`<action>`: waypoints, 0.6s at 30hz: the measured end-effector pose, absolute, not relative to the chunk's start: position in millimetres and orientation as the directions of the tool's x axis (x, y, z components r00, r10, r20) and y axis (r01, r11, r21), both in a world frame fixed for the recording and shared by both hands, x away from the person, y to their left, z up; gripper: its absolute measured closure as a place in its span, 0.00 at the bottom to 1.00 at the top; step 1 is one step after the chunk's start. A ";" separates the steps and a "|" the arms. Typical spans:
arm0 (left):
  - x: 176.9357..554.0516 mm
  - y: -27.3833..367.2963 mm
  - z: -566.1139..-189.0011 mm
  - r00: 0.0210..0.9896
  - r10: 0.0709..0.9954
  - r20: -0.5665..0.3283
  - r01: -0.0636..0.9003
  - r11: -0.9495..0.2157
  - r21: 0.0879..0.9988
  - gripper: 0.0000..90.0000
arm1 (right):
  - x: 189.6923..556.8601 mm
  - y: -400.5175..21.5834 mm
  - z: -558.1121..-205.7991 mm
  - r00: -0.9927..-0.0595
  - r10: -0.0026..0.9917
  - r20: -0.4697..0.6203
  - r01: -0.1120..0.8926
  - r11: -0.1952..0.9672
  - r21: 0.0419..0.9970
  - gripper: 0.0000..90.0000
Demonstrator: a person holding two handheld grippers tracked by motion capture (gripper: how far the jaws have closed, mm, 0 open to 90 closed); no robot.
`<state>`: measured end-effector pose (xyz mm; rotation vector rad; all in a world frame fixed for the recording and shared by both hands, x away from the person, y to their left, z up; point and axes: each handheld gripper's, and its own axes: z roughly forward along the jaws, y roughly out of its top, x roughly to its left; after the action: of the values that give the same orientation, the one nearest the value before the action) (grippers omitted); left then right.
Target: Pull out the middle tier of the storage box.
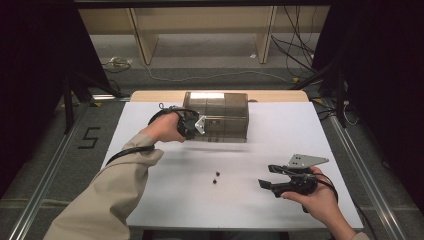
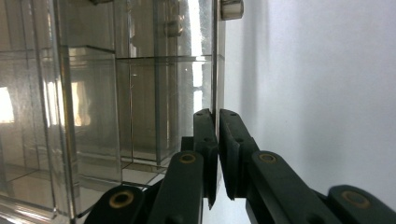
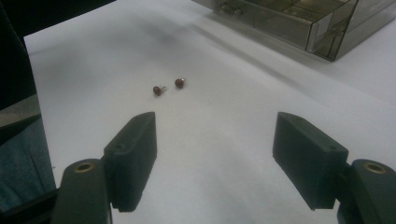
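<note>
Left gripper (image 2: 217,154) pinches the clear drawer box's (image 1: 220,112) thin front panel, frame centre, steadying it; right gripper (image 3: 215,163) waits wide open facing two red studs (image 3: 169,87), upper left

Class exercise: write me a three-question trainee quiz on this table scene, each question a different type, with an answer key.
1. True or false: the right tool is clamped on a stud.
2. How many small dark red studs lie on the white table?
3. What does the left tool grip? A) a cable B) a thin wall of the clear box C) a stud

Key: 1 false, its jaws stand open with nothing between them; 2 two; 3 B.
</note>
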<state>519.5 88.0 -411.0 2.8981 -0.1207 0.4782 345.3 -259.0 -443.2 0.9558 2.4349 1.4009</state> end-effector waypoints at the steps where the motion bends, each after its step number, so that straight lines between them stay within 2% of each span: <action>1: 519.2 87.9 -411.1 0.945 -0.049 0.323 -0.114 -0.976 0.185 0.95 | 345.1 -259.0 -443.2 -0.778 0.607 0.162 0.446 0.352 0.823 0.35; 18: 513.9 86.7 -411.3 0.950 -0.038 0.311 -0.102 -0.976 0.191 0.96 | 345.2 -259.1 -443.2 -0.778 0.608 0.159 0.445 0.354 0.823 0.35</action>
<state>513.9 86.7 -411.3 2.8974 -0.1056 0.4561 345.2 -259.1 -443.2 0.9584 2.4364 1.3955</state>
